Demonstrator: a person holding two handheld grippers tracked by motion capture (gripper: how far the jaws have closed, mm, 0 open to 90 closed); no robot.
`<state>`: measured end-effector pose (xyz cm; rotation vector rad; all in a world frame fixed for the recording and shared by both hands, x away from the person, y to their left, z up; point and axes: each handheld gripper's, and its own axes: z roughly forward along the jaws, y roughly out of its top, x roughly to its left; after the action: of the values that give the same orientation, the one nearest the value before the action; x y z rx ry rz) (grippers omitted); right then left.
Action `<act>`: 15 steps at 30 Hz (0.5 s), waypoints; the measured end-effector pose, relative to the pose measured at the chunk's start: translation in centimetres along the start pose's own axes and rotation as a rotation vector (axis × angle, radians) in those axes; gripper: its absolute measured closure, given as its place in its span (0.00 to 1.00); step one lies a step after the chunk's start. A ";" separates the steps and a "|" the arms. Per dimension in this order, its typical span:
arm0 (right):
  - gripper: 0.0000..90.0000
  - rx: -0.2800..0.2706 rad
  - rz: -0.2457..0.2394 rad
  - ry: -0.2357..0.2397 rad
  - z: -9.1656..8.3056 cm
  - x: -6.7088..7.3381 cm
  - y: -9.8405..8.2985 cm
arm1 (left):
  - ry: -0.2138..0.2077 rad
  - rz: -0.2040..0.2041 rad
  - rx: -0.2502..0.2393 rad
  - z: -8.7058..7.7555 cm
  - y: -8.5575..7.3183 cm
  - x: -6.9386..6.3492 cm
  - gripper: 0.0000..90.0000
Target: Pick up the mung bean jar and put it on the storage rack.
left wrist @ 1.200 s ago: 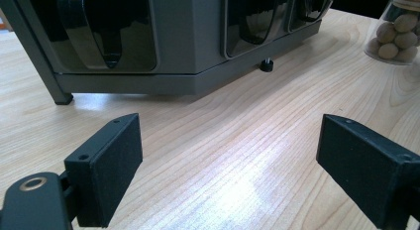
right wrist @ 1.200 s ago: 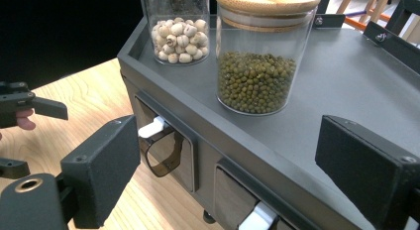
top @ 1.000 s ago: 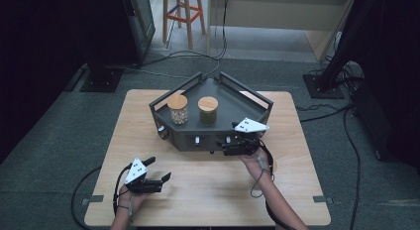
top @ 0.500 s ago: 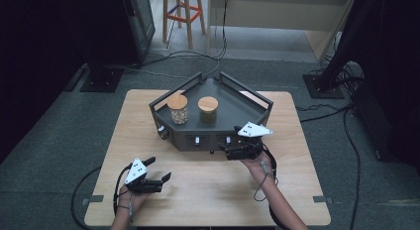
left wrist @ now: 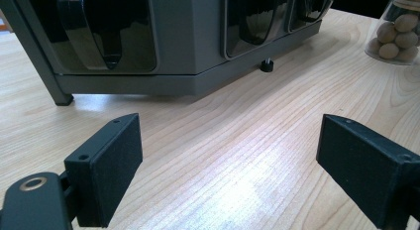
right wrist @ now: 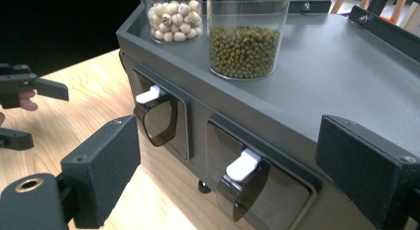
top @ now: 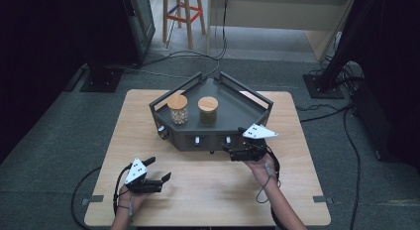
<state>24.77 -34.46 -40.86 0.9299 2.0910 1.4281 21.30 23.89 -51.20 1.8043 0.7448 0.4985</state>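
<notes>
high view, right gripper (top: 229, 152): jaws spread, holding nothing, tips just at the front face of the dark grey dispenser rack (top: 247, 115), near its right-hand lever.
high view, left gripper (top: 158, 169): jaws spread wide, holding nothing, low over the wooden table (top: 208, 190), well apart from the rack.
high view, rack: it sits at the far middle of the table, a wedge-shaped tray with a low rail.
high view, jars: a jar of pale round seeds (top: 178, 109) and a jar of green beans (top: 208, 110) stand upright side by side on the rack top, both with wooden lids.
left gripper view, jaws: two black pads wide apart with bare table between them.
left gripper view, rack (left wrist: 198, 51): its front is ahead, with dark smoky spouts (left wrist: 106, 31) set in its panels and a small black foot (left wrist: 267, 66) beneath.
left gripper view, jar: a glass jar of pale balls (left wrist: 398, 34) shows at the upper right edge.
right gripper view, jaws: spread, nothing between them but the rack's front corner.
right gripper view, levers: two white levers (right wrist: 243, 165) top the smoky spouts (right wrist: 237, 195); the nearer one lies between the jaws, not touched.
right gripper view, jars: pale seeds (right wrist: 173, 14) to the left, green beans (right wrist: 243, 49) to the right, standing on the rack top (right wrist: 337, 76).
right gripper view, other gripper: the left gripper (right wrist: 22, 111) is at the left edge, jaws apart.
</notes>
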 end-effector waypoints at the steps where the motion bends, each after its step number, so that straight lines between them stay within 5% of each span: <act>1: 0.11 0.002 -0.002 -0.001 -0.1 0.0 -0.1 | 0.000 0.000 0.000 0.0 0.0 0.0 0.12; 15: 0.11 0.025 -0.017 -0.019 -0.8 0.0 -1.0 | 0.006 -0.003 -0.005 0.0 -0.1 -0.1 0.12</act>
<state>23.94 -35.16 -41.50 0.9295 2.1024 1.3821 21.22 23.88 -51.25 1.7975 0.7494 0.5034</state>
